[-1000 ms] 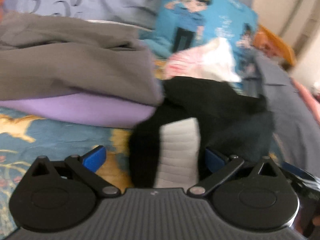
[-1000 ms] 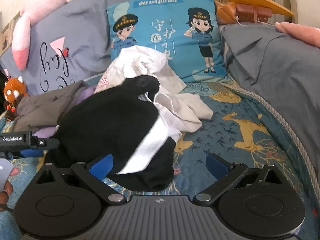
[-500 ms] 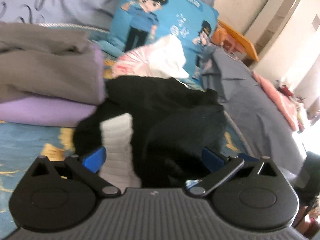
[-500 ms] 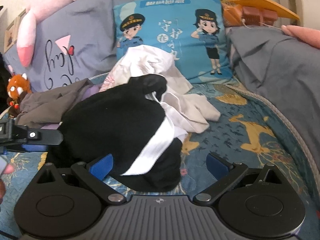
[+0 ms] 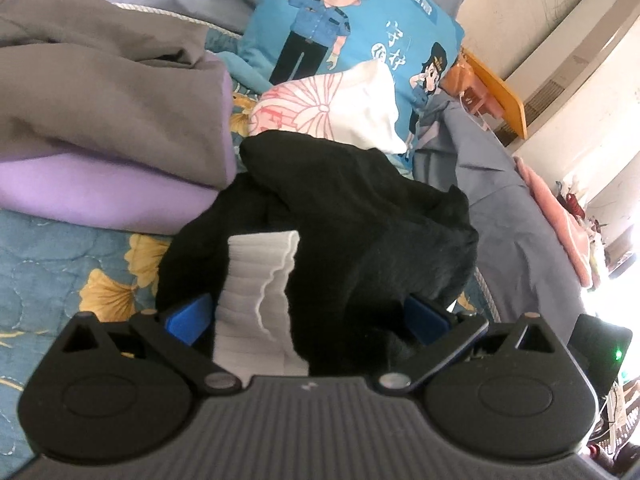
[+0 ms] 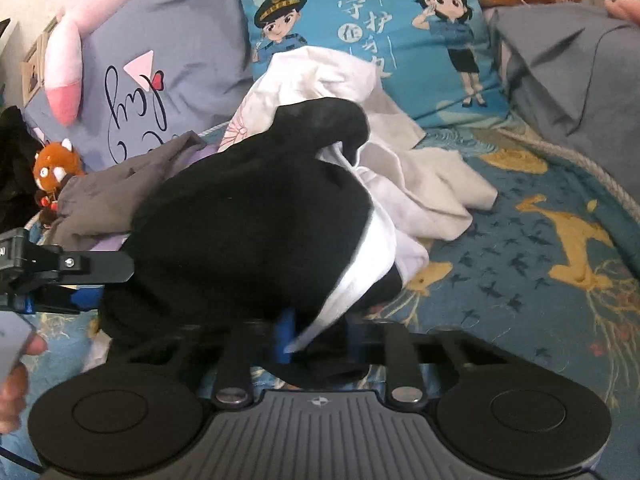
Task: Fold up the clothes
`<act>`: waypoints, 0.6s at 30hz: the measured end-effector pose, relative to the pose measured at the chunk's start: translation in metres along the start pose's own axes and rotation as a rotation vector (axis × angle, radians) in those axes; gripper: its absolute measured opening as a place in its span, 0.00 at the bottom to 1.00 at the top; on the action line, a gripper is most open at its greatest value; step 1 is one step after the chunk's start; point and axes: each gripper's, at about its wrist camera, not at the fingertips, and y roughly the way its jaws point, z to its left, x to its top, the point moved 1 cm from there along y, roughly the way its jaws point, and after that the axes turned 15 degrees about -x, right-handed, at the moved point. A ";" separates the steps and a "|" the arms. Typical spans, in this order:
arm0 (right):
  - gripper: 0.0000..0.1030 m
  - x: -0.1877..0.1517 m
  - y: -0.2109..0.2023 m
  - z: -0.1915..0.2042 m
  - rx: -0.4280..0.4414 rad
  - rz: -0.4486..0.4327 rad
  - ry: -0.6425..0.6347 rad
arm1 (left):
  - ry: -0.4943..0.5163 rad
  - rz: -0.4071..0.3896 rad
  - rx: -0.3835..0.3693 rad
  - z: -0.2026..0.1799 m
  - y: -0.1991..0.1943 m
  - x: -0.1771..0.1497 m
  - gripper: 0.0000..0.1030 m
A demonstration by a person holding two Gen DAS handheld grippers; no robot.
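Black garment pinched in right claw; left claw spread wide around it

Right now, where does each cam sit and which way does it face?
Left wrist: on the left claw, open around the black garment, facing the blue pillow; no hand shows.
Right wrist: on the right claw, shut on the garment's edge, facing the bed head; fingers at left.
Shared: garment, pillow, white shirt, grey folded clothes.
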 end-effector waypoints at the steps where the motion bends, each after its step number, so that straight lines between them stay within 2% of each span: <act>1: 0.14 -0.001 -0.004 0.002 -0.005 -0.007 -0.015 | -0.001 -0.003 0.005 -0.001 0.000 -0.001 0.98; 2: 0.14 -0.002 -0.007 0.004 -0.010 -0.015 -0.029 | -0.002 -0.006 0.010 -0.002 -0.001 -0.001 0.96; 8: 0.11 -0.005 -0.038 0.001 -0.019 -0.056 -0.005 | 0.056 0.013 0.073 -0.020 -0.016 -0.010 0.68; 9: 0.10 -0.005 -0.044 0.001 -0.022 -0.062 -0.003 | 0.066 0.016 0.083 -0.023 -0.018 -0.012 0.55; 10: 0.10 -0.005 -0.049 0.003 -0.024 -0.069 -0.008 | 0.075 0.019 0.094 -0.026 -0.021 -0.013 0.38; 12: 0.10 -0.004 -0.060 0.006 -0.019 -0.079 -0.018 | 0.114 0.040 0.116 -0.036 -0.022 -0.017 0.24; 13: 0.10 -0.004 -0.065 0.009 -0.018 -0.083 -0.027 | 0.127 0.048 0.119 -0.039 -0.023 -0.019 0.15; 18: 0.10 -0.007 -0.079 0.017 -0.028 -0.094 -0.070 | 0.162 0.054 0.156 -0.050 -0.027 -0.023 0.10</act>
